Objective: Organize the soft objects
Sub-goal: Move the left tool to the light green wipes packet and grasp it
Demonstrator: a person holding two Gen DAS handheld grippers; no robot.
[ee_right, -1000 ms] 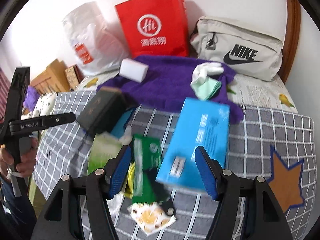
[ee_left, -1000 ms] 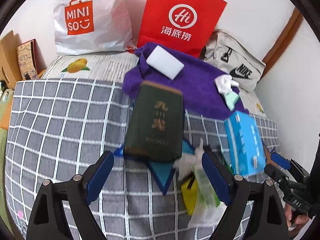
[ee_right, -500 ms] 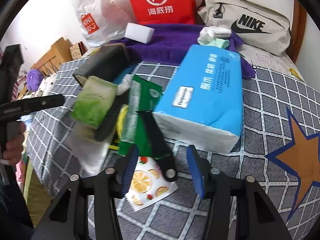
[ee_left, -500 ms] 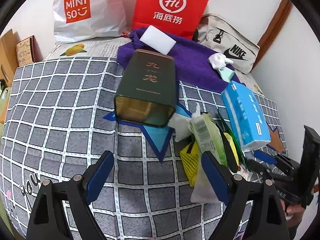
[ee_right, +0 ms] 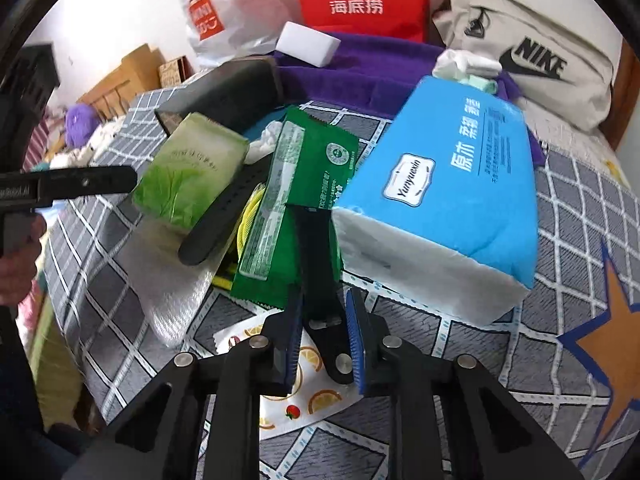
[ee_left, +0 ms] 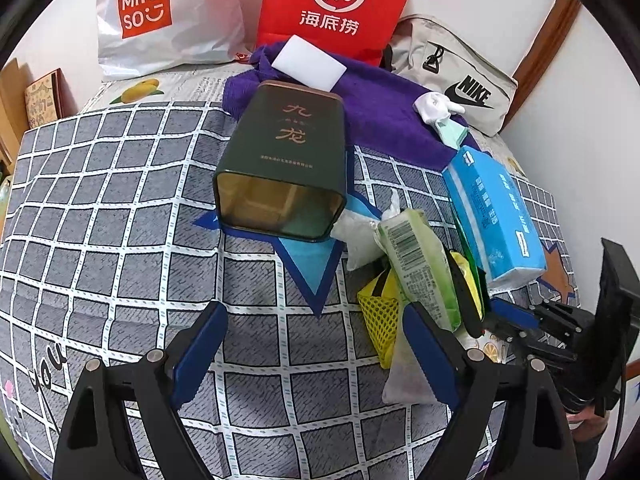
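A pile of objects lies on the checked bedspread (ee_left: 120, 248). My right gripper (ee_right: 323, 330) is shut on the end of a black watch strap (ee_right: 316, 264) that lies over a green packet (ee_right: 304, 184). The blue tissue pack (ee_right: 448, 192) lies just right of it, the green wipes pack (ee_right: 188, 172) left. My left gripper (ee_left: 316, 344) is open and empty above the bedspread, in front of the dark green tin (ee_left: 288, 160) lying on its side. The wipes pack (ee_left: 416, 264) and tissue pack (ee_left: 492, 212) lie to its right. A purple towel (ee_left: 380, 112) with a white sponge (ee_left: 308, 62) lies behind.
A white MINISO bag (ee_left: 160, 16), a red paper bag (ee_left: 336, 4) and a grey Nike bag (ee_left: 460, 80) stand against the back wall. A yellow mesh pouch (ee_left: 380, 312) and a fruit-print paper (ee_right: 288, 380) lie in the pile. Cardboard boxes (ee_right: 128, 76) stand at the left.
My right gripper has moved down and forward to the pile and closed on the black strap. My left gripper has drawn back a little and stays open.
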